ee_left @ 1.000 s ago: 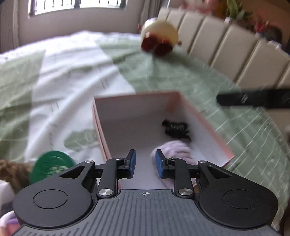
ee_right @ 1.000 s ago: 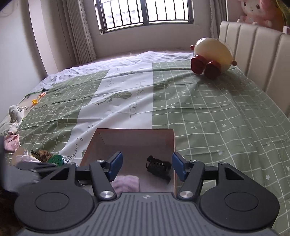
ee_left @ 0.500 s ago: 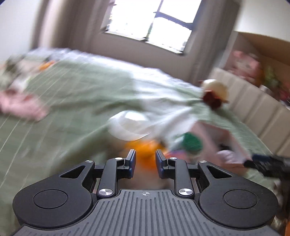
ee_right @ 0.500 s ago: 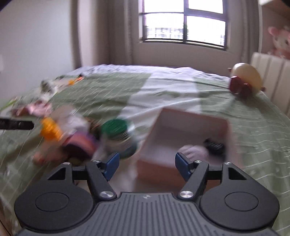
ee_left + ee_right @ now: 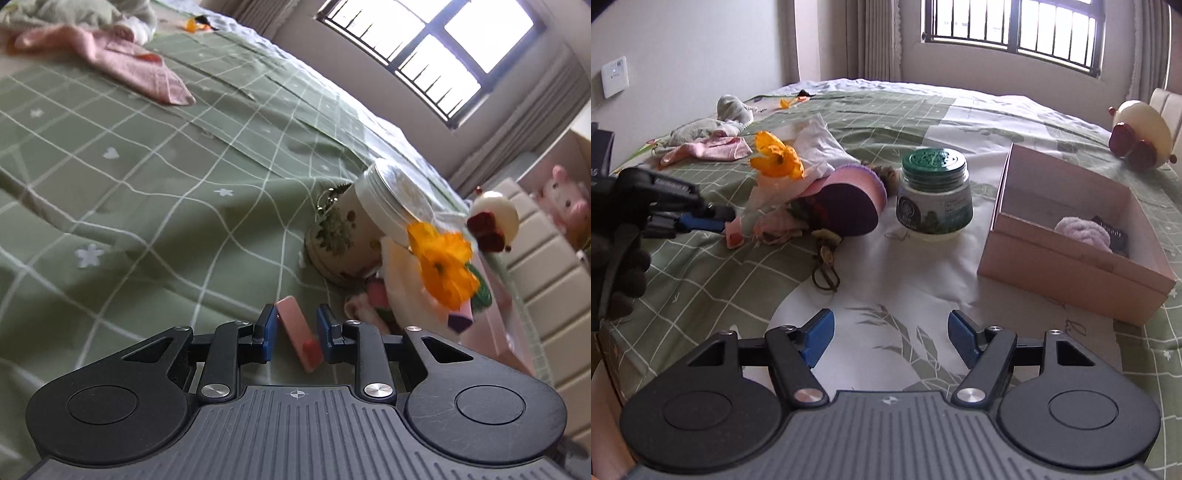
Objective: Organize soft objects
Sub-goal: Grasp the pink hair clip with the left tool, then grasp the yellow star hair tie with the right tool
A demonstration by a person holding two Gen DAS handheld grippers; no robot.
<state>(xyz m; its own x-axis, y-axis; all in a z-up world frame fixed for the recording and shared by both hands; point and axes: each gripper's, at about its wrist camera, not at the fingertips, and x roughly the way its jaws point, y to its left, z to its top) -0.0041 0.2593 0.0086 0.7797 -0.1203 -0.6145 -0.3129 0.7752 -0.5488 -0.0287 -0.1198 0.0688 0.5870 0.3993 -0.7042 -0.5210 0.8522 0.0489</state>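
A pile of soft things [image 5: 812,206] lies on the bed: a purple-and-pink slipper [image 5: 846,199], an orange fabric flower [image 5: 777,155] [image 5: 441,266] and a white cloth [image 5: 816,144]. My left gripper [image 5: 294,332] [image 5: 716,218] has its fingers on either side of a pink strip [image 5: 299,338] at the pile's edge; a narrow gap shows. A pink box [image 5: 1071,236] holds a lilac towel [image 5: 1084,230] and a black hair clip [image 5: 1112,234]. My right gripper [image 5: 891,341] is open and empty above the bedsheet.
A green-lidded jar [image 5: 934,194] stands between the pile and the box. A key ring [image 5: 825,269] lies in front of the pile. A pink cloth [image 5: 709,147] [image 5: 122,62] and grey socks [image 5: 733,109] lie far left. A round cream plush [image 5: 1137,134] sits by the headboard.
Both grippers swung left, away from the box. My left gripper dropped to the edge of the soft pile, its fingers now around the pink strip. My right gripper pulled back, staying open.
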